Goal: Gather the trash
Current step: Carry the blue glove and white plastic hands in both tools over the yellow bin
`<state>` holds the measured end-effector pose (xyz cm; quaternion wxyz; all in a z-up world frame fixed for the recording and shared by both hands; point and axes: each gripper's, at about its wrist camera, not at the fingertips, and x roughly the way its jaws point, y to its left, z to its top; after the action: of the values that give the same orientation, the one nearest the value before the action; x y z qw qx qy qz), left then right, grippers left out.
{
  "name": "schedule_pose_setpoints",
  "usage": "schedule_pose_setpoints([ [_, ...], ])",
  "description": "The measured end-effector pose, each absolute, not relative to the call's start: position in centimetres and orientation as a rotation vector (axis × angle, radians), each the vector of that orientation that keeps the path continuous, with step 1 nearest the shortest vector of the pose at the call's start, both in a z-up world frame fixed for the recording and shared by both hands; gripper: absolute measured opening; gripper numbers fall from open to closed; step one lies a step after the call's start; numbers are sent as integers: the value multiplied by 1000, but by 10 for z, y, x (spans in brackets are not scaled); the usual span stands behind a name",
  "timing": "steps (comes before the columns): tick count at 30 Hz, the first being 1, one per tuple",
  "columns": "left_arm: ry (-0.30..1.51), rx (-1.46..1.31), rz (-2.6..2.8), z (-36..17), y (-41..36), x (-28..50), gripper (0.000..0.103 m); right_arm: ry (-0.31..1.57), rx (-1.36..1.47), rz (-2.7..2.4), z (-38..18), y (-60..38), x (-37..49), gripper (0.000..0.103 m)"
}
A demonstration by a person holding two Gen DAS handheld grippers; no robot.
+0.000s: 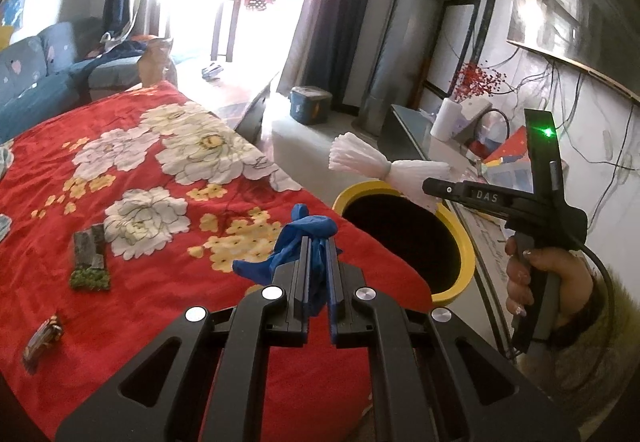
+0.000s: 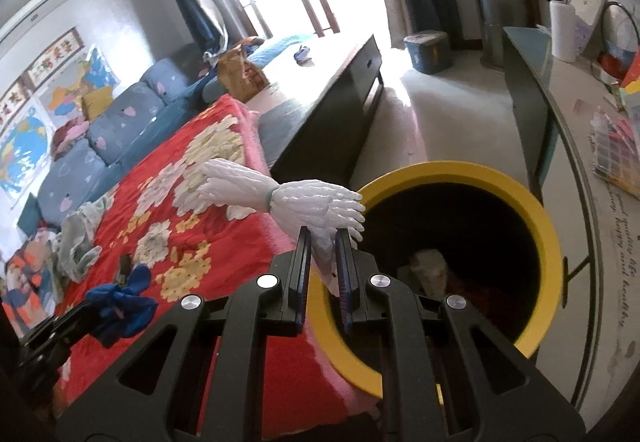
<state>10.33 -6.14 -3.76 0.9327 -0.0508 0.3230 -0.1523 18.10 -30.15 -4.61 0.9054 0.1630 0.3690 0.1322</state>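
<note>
Trash rides in both our tools: the right gripper [image 2: 322, 238] is clamped on a white pleated bundle [image 2: 304, 197] at frame centre, over the yellow bin's [image 2: 548, 230] near rim, so we judge it wise to carry it over the dark mouth before parting the jaws. Our left gripper [image 1: 318, 244], lower centre, pinches a blue glove [image 1: 308, 230] above the red floral blanket [image 1: 160, 169]; wrappers [image 1: 90, 256] lie lower left, and a sofa [image 1: 36, 77] sits upper left.
</note>
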Motion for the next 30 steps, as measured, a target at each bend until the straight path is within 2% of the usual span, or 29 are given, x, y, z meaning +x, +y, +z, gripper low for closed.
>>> schedule_pose_setpoints([
  [30,683,-14,-452,-45,-139,127,6,753,401,71,-62,-371,171,9],
])
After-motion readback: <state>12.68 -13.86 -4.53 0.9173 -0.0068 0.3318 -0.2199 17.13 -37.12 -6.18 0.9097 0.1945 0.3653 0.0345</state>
